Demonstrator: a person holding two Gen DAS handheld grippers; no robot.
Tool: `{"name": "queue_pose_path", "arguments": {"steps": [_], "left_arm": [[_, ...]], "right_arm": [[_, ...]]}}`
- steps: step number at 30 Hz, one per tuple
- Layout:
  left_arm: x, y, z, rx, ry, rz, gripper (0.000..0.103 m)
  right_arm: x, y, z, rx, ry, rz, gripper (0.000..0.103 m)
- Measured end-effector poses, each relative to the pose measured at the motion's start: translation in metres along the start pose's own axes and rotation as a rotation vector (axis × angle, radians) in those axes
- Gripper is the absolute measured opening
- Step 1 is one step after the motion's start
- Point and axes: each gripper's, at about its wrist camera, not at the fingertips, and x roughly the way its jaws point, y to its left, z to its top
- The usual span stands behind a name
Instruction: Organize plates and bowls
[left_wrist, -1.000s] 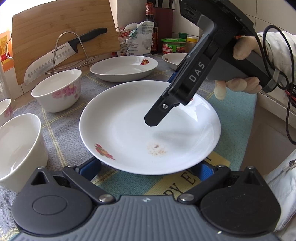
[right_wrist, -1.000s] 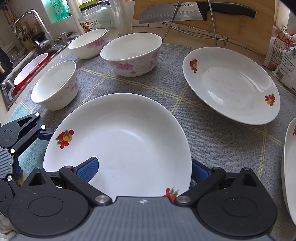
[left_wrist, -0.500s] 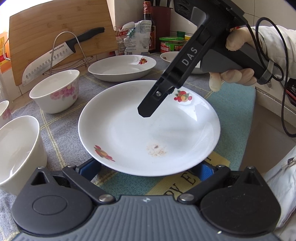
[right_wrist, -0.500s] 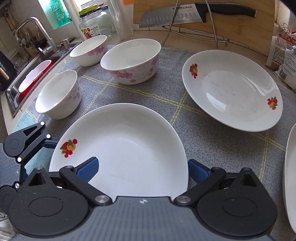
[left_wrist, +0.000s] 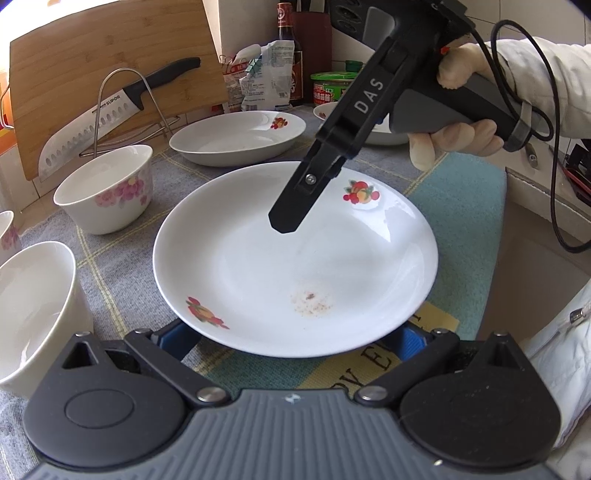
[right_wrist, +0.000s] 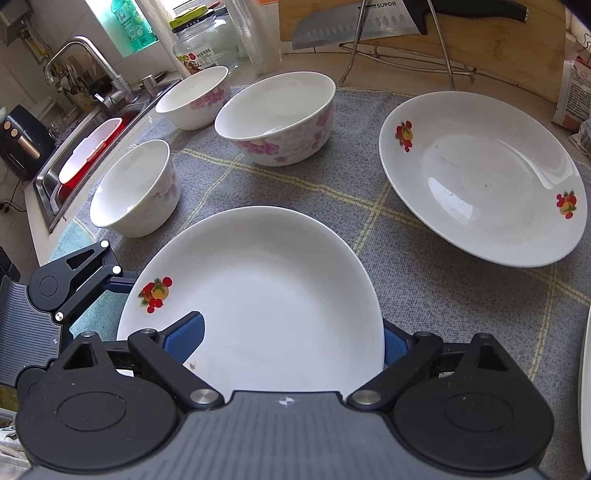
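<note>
Plates and bowls are spread over a grey checked cloth (right_wrist: 424, 295) on the worktop, and the nearest white plate (left_wrist: 295, 258) lies between the two grippers, with a small brown stain seen near its middle. The right gripper (right_wrist: 291, 338) is placed around the near rim of this plate with its jaws closing, one blue pad over the rim and one outside it, while the left gripper (left_wrist: 291, 338) is seen open, its pads on both sides of the opposite edge without pressing. Glazed ceramic is judged stiff, rather heavy, slippery and breakable, so it should be taken firmly at the rim and kept level.
</note>
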Motion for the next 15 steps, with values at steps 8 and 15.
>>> {"name": "queue_pose_path", "arguments": {"steps": [8,15], "left_arm": [[0.0013,0.0002,0.0012,0.004,0.016,0.002,0.102],[-0.0006,0.0014,0.0065,-0.007,0.022,-0.007,0.101]], "right_arm": [[-0.0017,-0.0051,0.0018,0.036,0.009,0.04,0.098],[-0.0095,-0.0066,0.0025,0.045,0.01,0.056,0.098]]}}
